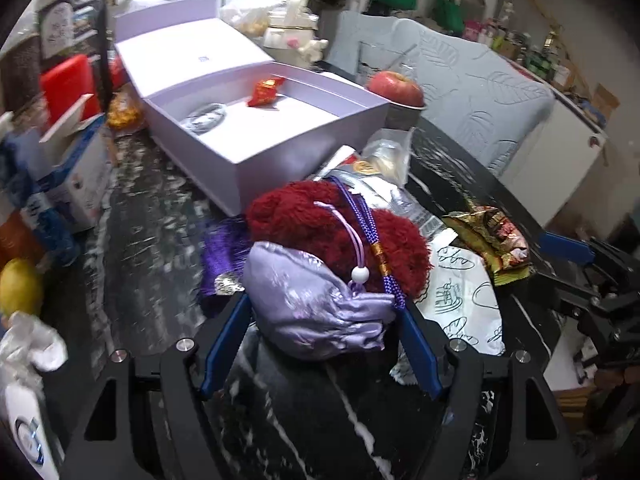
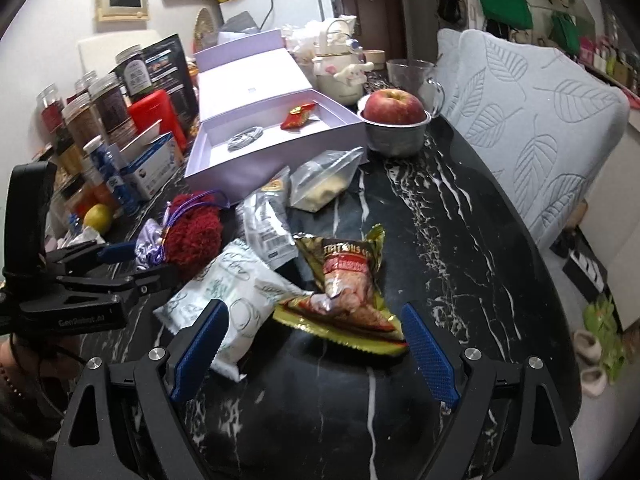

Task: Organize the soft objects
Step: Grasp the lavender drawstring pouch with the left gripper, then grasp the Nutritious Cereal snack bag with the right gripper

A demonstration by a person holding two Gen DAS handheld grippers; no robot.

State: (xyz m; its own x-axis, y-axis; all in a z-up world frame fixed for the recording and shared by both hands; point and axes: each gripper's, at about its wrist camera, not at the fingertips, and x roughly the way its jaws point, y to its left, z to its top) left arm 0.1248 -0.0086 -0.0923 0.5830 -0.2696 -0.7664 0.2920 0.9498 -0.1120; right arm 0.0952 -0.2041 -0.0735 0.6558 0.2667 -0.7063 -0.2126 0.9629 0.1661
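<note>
A lilac satin pouch (image 1: 316, 308) lies on the black marble table (image 1: 152, 248) against a dark red fluffy bundle (image 1: 320, 220) with a purple tasselled cord over it. My left gripper (image 1: 324, 306) is open, its blue pads either side of the pouch and close to it. The right wrist view shows the same gripper (image 2: 136, 260) at the pouch (image 2: 149, 246). My right gripper (image 2: 314, 312) stands wide open over a gold snack packet (image 2: 348, 292), with its left finger above a white printed bag (image 2: 224, 296).
An open lilac box (image 2: 276, 152) behind the pile holds a small red packet (image 2: 298, 115) and a coiled cable. An apple sits in a metal bowl (image 2: 396, 136). Clear zip bags (image 2: 320, 184) lie mid-table. Jars and cartons crowd the left; a grey cushioned chair (image 2: 528, 120) stands right.
</note>
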